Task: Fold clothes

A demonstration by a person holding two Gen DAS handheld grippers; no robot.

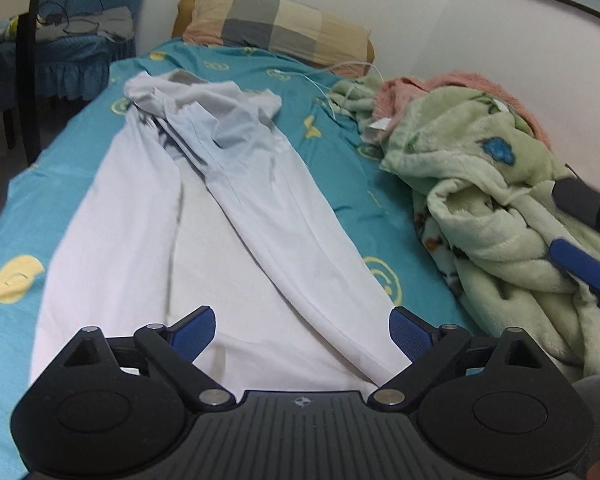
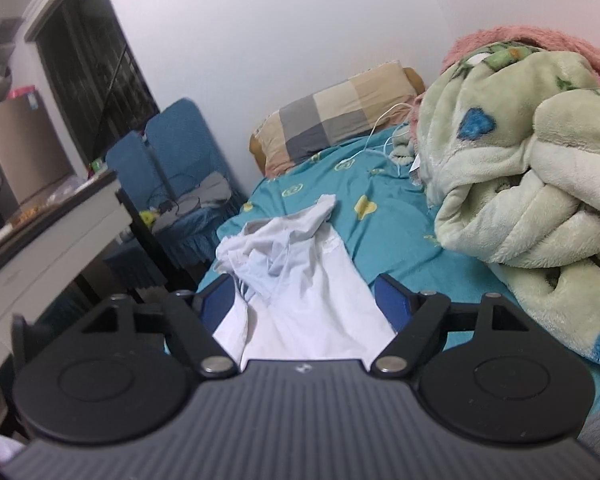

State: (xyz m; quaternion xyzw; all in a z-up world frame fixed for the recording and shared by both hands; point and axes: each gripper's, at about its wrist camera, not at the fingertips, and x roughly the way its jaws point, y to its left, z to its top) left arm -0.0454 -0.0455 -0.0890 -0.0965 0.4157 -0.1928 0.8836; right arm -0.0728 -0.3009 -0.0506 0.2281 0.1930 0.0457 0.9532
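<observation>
**White shirt laid out on the bed, both grippers spread**

The white shirt [image 1: 204, 240] lies lengthwise on the teal bedsheet [image 1: 60, 168], collar end bunched up toward the checkered pillow [image 1: 276, 26]. Left gripper [image 1: 300, 330] hovers over the hem with its jaws wide apart, nothing between them. Right gripper [image 2: 306, 302] is spread too, shirt [image 2: 312, 292] below it. A green fleece blanket [image 1: 492, 200] is heaped beside the shirt.

A bed [image 1: 340, 148] in a teal sheet with yellow shapes carries everything; a white garment [image 1: 204, 216] lies spread along it. A checked pillow [image 1: 276, 26] sits at its head; a green fleece blanket [image 1: 496, 216] is heaped beside the wall, a white cable [image 1: 332, 80] near it.
</observation>
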